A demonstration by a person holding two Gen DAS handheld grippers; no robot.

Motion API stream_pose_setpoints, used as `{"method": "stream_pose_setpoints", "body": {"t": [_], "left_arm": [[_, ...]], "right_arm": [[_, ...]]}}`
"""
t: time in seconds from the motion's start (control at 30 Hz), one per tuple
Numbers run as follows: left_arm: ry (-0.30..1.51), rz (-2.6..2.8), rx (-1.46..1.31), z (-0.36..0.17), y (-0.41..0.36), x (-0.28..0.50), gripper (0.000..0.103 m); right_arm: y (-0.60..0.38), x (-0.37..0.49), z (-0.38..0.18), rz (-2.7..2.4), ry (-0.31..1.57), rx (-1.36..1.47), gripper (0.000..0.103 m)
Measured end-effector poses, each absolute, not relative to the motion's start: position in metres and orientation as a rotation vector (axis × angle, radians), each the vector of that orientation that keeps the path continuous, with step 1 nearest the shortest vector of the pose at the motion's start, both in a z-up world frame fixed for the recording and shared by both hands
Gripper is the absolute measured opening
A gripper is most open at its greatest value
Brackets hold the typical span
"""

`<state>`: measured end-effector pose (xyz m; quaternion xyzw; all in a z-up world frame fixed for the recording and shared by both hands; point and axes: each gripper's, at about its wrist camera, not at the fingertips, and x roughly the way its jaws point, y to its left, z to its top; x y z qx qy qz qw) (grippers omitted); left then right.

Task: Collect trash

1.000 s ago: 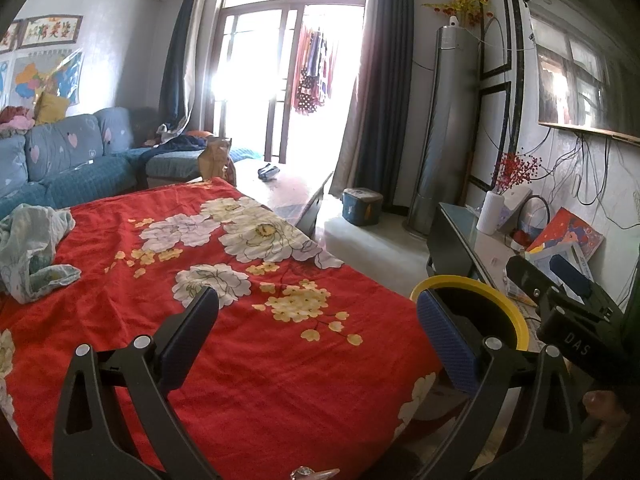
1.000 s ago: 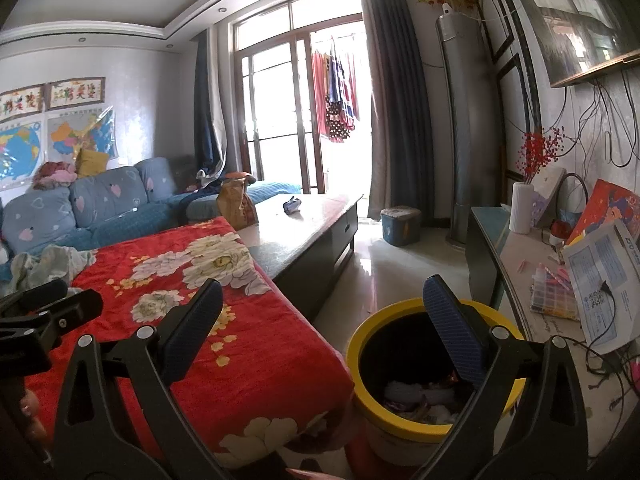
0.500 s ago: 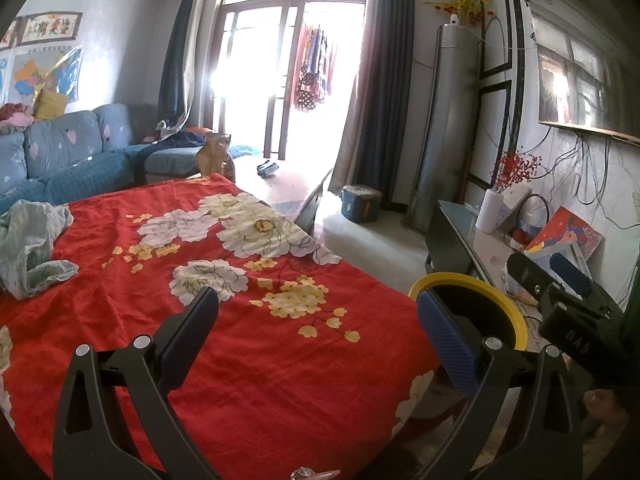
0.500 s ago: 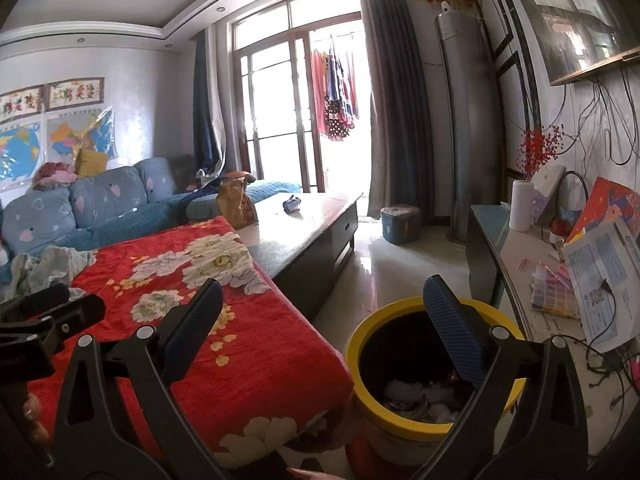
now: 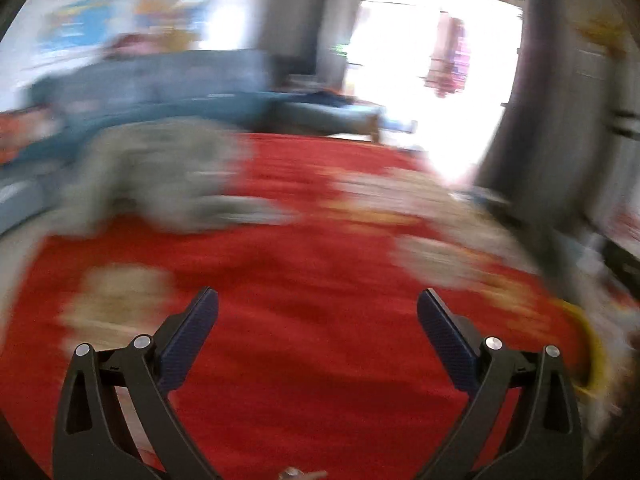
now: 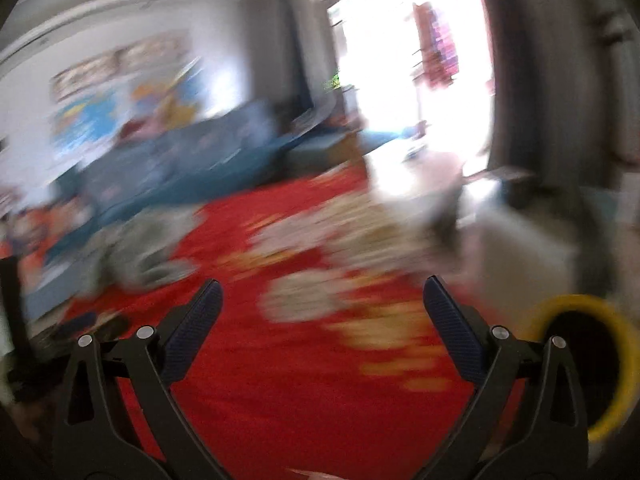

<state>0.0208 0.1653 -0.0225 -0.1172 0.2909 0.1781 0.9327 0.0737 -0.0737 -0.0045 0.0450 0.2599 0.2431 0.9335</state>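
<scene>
Both views are heavily motion-blurred. My left gripper (image 5: 318,312) is open and empty above the red flowered cloth (image 5: 304,360). My right gripper (image 6: 322,304) is open and empty above the same cloth (image 6: 304,380). A yellow-rimmed trash bin (image 6: 616,360) stands at the far right of the right wrist view; its rim (image 5: 592,352) shows at the right edge of the left wrist view. A crumpled grey-green cloth (image 5: 160,184) lies on the red cloth ahead and left, also in the right wrist view (image 6: 136,248). No trash item is discernible in the blur.
A blue sofa (image 5: 160,84) runs along the back left, also in the right wrist view (image 6: 192,160). A bright glass door (image 6: 408,60) is at the back. A low table (image 6: 420,176) stands beyond the red cloth. The left gripper's body (image 6: 16,312) shows at the left edge.
Both grippers have swung quickly to the left, away from the bin and toward the red cloth and sofa. The bin has shifted to the right edge. Both stay open and empty.
</scene>
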Motion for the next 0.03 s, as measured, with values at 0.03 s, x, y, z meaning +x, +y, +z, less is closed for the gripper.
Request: {"method": "stream_pose_setpoints", "body": {"t": [0.03], "left_arm": [[0.618,0.498,-0.255,-0.0296,0.2044,0.0151,0.097]], "right_arm": [[-0.0364,0.0812,-0.0084,0.573,0.593,0.069,0.092]]}}
